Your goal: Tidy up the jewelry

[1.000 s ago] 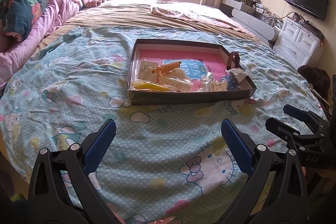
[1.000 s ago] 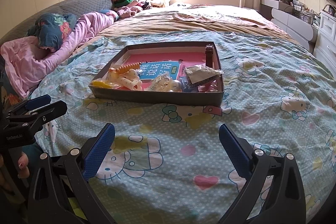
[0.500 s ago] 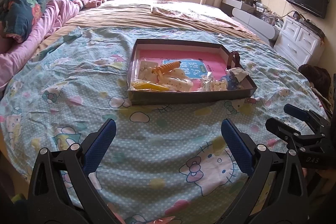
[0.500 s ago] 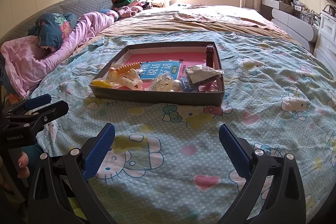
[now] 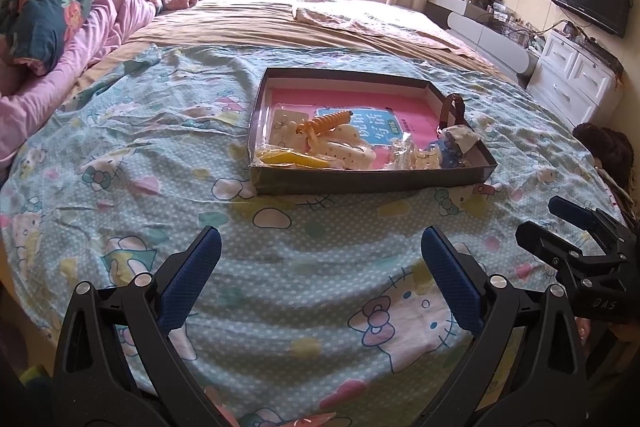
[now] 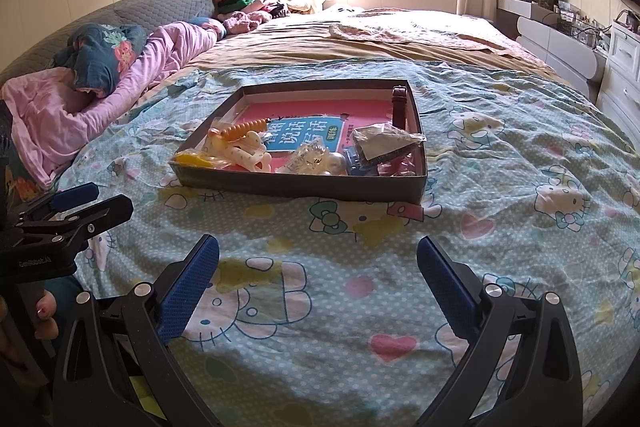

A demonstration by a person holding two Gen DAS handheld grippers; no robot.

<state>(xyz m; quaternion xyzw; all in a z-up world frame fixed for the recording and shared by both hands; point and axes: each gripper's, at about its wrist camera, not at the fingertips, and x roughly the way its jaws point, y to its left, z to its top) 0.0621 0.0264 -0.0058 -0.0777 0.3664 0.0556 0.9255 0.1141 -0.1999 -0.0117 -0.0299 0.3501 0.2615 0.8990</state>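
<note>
Both tongs stand spread wide and grasp nothing. In the left wrist view the left tongs (image 5: 320, 267) fill the lower part of the frame, their blue pads (image 5: 191, 277) well apart and hovering over the cartoon-print bedsheet (image 5: 120, 187), touching no object. The right tongs (image 6: 318, 279) look the same in their own view: released, blue pads far apart, above the sheet at the bottom of the frame. Each pair also shows in the other camera, the right one at the lower right edge of the left view, the left one at the left edge of the right view, where a hand (image 6: 42, 315) grips its handle.

The jewelry sits in a shallow dark cardboard box lid (image 5: 360, 181) in the middle of both frames, resting on the bed, well apart from both tongs. Inside, on a pink booklet (image 5: 360, 99), lie an orange spiral hair tie (image 5: 328, 121), a yellow piece in plastic (image 5: 292, 158), white dotted hair clips (image 5: 348, 147), and small clear bags holding what may be beads or earrings (image 6: 316, 159). A brown watch strap (image 6: 399, 107) leans upright against the lid's far right wall.
</note>
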